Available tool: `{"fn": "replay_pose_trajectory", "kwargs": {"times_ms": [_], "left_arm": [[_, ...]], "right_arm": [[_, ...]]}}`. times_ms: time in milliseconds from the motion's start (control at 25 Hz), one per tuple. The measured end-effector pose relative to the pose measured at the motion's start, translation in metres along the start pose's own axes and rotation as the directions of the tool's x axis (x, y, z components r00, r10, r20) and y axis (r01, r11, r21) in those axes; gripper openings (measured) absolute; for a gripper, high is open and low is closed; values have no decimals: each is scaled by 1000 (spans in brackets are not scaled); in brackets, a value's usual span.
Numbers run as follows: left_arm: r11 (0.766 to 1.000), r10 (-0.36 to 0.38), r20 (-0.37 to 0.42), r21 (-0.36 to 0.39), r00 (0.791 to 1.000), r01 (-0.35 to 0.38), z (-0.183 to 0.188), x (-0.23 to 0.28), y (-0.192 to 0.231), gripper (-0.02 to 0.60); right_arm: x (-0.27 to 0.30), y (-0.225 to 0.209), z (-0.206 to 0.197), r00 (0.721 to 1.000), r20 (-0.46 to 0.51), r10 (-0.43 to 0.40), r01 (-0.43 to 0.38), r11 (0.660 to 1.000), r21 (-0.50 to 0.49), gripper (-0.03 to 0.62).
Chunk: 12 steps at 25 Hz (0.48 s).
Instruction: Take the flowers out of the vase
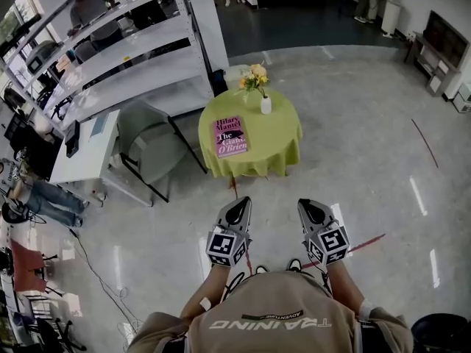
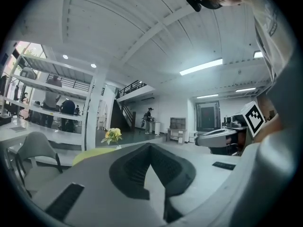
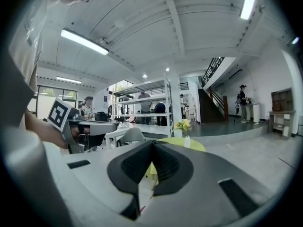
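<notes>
Yellow flowers [image 1: 254, 78] stand in a small white vase [image 1: 266, 105] at the far edge of a round table with a green cloth [image 1: 276, 142]. Both grippers are held well short of the table, side by side above the floor. The left gripper [image 1: 241, 204] and the right gripper [image 1: 307, 207] are shut with nothing in them. In the left gripper view the flowers [image 2: 112, 135] show far off, left of the closed jaw tips [image 2: 150, 146]. In the right gripper view the flowers [image 3: 183, 125] and vase [image 3: 187, 141] stand beyond the closed tips [image 3: 152, 143].
A pink book [image 1: 230, 136] lies on the table's near left. A grey chair [image 1: 151, 145] and a white desk [image 1: 85, 149] stand left of the table, with metal shelving [image 1: 125, 50] behind. People sit and stand at the far left. Grey floor lies between me and the table.
</notes>
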<state>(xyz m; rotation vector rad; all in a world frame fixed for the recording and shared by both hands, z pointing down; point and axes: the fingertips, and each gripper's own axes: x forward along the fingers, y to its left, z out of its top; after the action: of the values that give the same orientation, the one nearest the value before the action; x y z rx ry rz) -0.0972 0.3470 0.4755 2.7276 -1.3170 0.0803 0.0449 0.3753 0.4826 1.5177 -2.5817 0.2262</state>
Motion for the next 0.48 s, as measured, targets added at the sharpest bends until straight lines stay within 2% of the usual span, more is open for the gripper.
{"fn": "replay_pose_trajectory", "kwargs": {"times_ms": [280, 480], "left_arm": [[997, -1, -46, -73, 999, -2, -29, -16, 25, 0], [997, -1, -49, -80, 999, -3, -30, -22, 44, 1]], "right_arm": [[23, 24, -15, 998, -54, 10, -9, 1000, 18, -3], [32, 30, -21, 997, -75, -4, 6, 1000, 27, -3]]}}
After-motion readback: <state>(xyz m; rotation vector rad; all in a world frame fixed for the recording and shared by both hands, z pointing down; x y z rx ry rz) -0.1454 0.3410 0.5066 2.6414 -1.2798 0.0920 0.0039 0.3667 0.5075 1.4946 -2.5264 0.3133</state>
